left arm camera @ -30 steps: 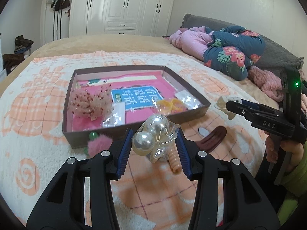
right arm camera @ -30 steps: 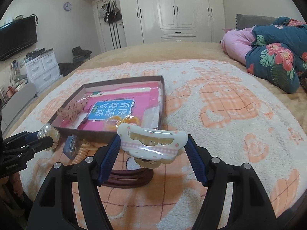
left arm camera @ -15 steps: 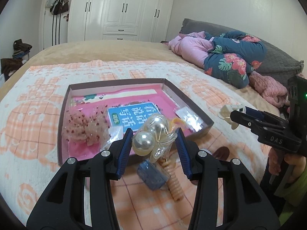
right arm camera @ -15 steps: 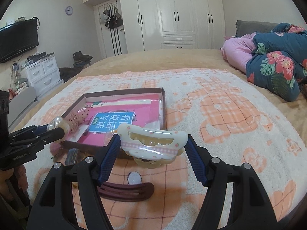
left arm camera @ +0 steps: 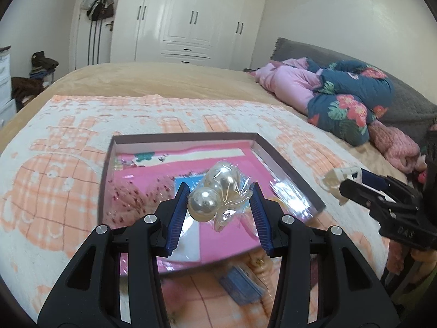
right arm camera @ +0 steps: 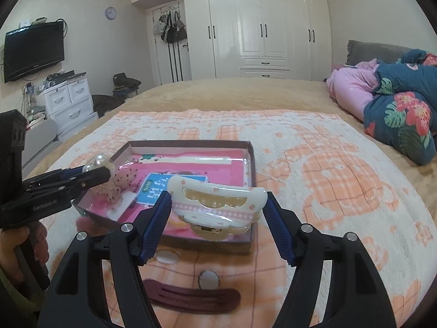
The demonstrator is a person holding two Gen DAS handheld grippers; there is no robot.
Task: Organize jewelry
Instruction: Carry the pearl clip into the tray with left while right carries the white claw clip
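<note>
Left tongs [left arm camera: 220, 201] clamp bagged pearls [left arm camera: 215, 194], poised over box [left arm camera: 289, 176] on bed. Right tongs [right arm camera: 217, 209] grip white clip [right arm camera: 217, 201] above box's near edge. Step: carry to box. Next: lower, release inside without overlapping; brown clip [right arm camera: 191, 298] left outside.

Even indoor light, wardrobe [right arm camera: 262, 22] glare, fisheye-bent edges, slight blur.
</note>
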